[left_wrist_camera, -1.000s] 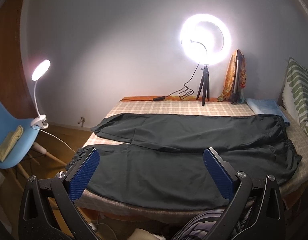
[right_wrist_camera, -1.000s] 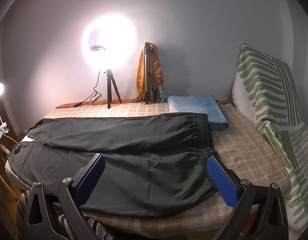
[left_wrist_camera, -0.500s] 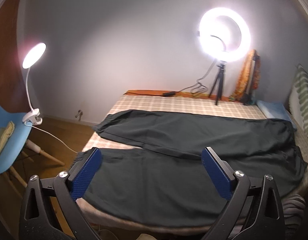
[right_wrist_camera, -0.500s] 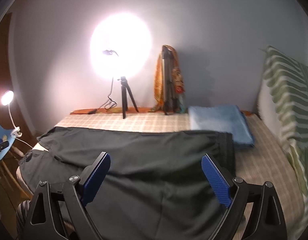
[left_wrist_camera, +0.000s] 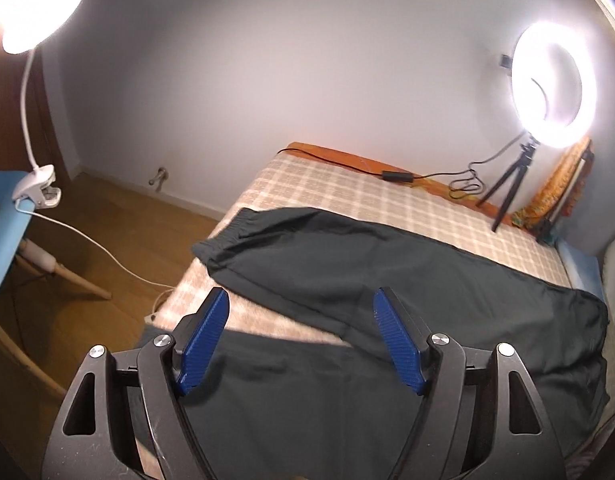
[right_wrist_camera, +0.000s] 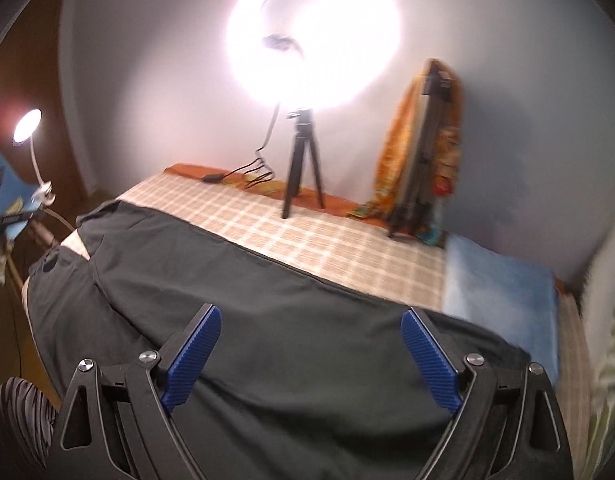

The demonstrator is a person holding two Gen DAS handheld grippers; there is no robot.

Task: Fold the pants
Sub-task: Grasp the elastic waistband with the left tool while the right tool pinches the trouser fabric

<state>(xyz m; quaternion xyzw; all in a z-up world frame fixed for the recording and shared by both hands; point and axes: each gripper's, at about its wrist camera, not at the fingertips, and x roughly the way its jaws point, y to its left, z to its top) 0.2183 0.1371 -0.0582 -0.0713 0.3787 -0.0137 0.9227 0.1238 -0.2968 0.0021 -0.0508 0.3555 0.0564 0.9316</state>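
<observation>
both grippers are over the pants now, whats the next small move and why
Probably lower the left gripper onto the near leg's cuff end and pinch it. The pants lie flat and unfolded on the bed, and its jaws, just closing, hold no cloth yet.

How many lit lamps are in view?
2. A ring light stands on a small tripod at the bed's far edge by the wall. A clip lamp on a white gooseneck is clamped to the blue chair beside the bed. Others may be off-frame.
</observation>
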